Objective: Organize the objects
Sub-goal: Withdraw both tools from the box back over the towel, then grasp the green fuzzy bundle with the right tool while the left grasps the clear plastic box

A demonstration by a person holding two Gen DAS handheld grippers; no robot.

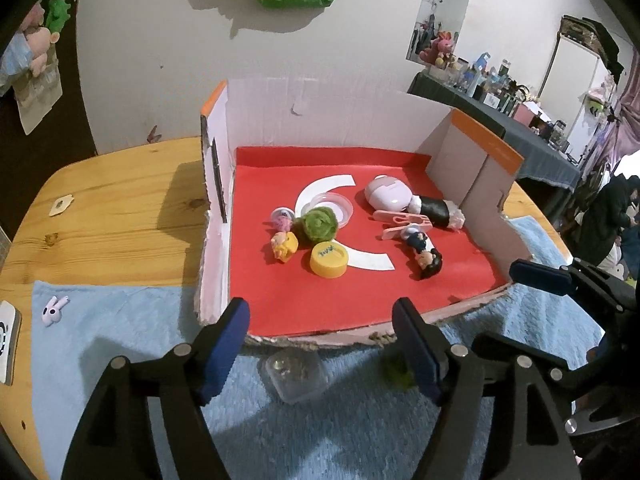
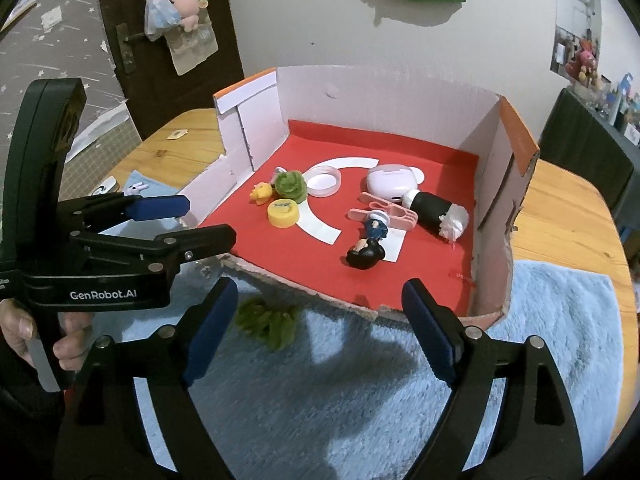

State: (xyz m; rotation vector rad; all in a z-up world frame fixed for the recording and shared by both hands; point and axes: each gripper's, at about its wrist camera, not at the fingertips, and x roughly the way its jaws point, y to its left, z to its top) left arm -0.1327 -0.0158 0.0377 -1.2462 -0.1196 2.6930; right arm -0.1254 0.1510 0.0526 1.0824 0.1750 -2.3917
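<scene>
Several small objects lie in the cardboard box [image 1: 472,152] on its red liner [image 2: 420,276]: a yellow bottle cap [image 1: 329,259], a green felt ball [image 1: 318,225], a clear round lid [image 2: 325,181], a pink earbud case [image 2: 390,182], two pink clips [image 2: 386,210] and a dark-haired figurine [image 2: 370,246] lying with its long axis running near to far, head toward us. A black-and-white roll [image 2: 438,214] lies slanted by the right wall. We hold both tongs released, jaws apart and empty: our left gripper [image 1: 320,354] over a clear plastic container [image 1: 294,374], which only the left view shows plainly, our right gripper [image 2: 320,330] over the blue fluffy mat [image 2: 540,320] near a loose green tuft [image 2: 268,322]. The box's near side is cut open at the mat.
</scene>
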